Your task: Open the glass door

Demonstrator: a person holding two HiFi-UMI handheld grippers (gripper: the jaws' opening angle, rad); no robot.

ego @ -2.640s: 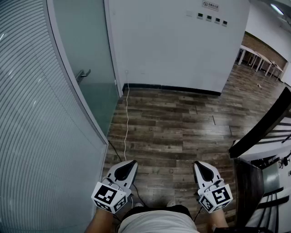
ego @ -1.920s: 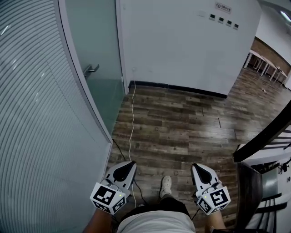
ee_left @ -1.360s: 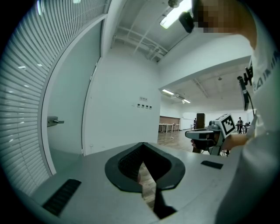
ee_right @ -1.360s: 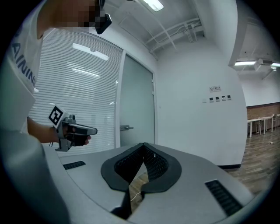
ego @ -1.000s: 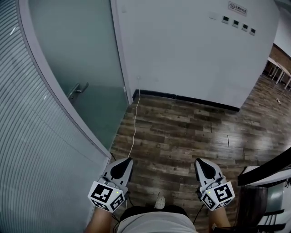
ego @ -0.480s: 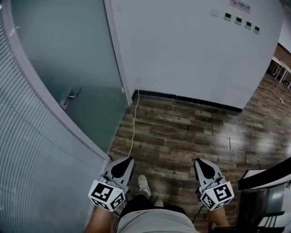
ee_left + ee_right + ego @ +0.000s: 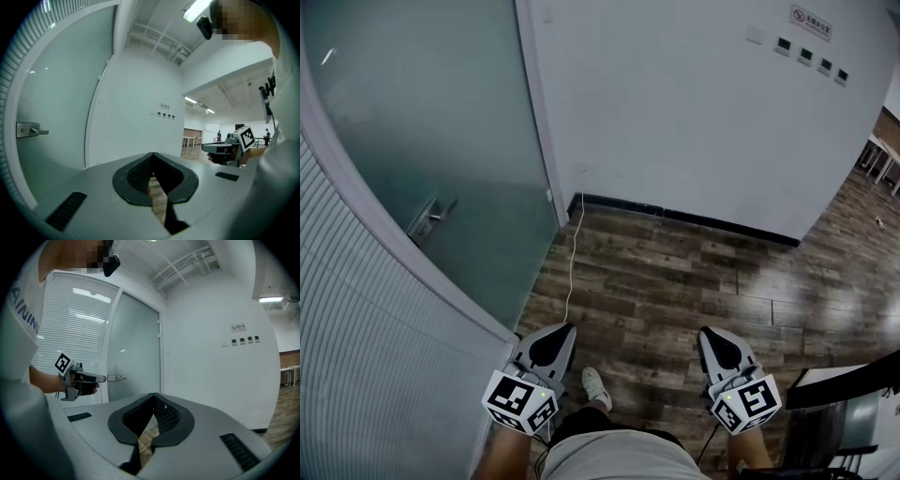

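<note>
At waist level, both grippers sit low, jaws pressed together on nothing.
Left gripper [image 7: 555,331] and right gripper [image 7: 715,336] point forward over the wood floor [image 7: 675,272], with a shoe [image 7: 597,387] between them. The glass door [image 7: 450,122] stands closed ahead-left, well apart from both, handle [image 7: 427,217] untouched. A white wall [image 7: 675,103] lies beyond.

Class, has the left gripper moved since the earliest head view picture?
Yes. The left gripper has come forward across the floor, nearer the door handle.
</note>
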